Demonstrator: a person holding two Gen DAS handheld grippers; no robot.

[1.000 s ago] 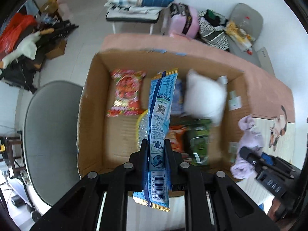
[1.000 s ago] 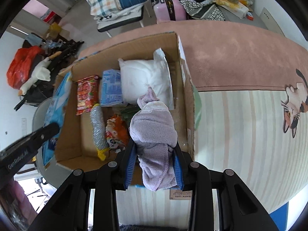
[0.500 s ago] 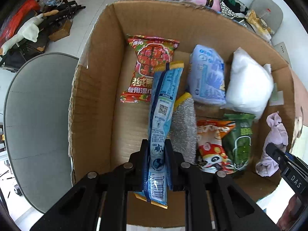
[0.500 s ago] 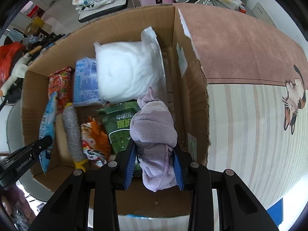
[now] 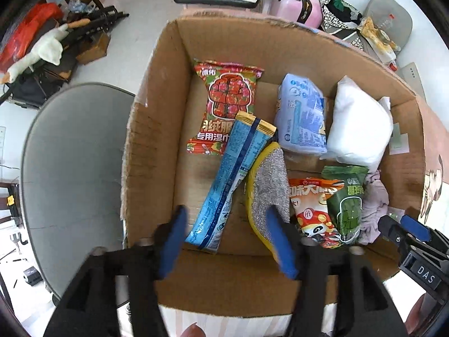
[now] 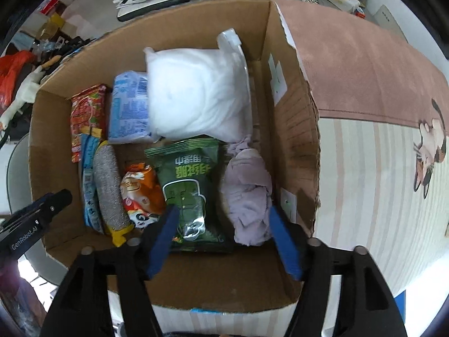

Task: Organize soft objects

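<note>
An open cardboard box (image 5: 151,129) (image 6: 291,129) holds several soft things. My left gripper (image 5: 226,238) is open above its near edge; a long blue packet (image 5: 230,179) lies loose on the box floor just beyond it. My right gripper (image 6: 221,233) is open above the near right part; a lilac cloth (image 6: 248,193) lies loose between its fingers, by the right wall. The cloth also shows in the left wrist view (image 5: 374,205). Also inside are a white pillow bag (image 6: 196,95), a green packet (image 6: 186,185), a silver sponge (image 5: 270,191) and a red packet (image 5: 224,104).
A grey chair (image 5: 73,174) stands left of the box. The box rests on a striped and pink mat with a cat print (image 6: 364,151). A pink suitcase (image 5: 303,5), folded bedding and clutter lie on the floor beyond.
Both grippers have opened. The blue packet dropped from the left gripper onto the box floor, and the lilac cloth dropped from the right gripper beside the green packet.
</note>
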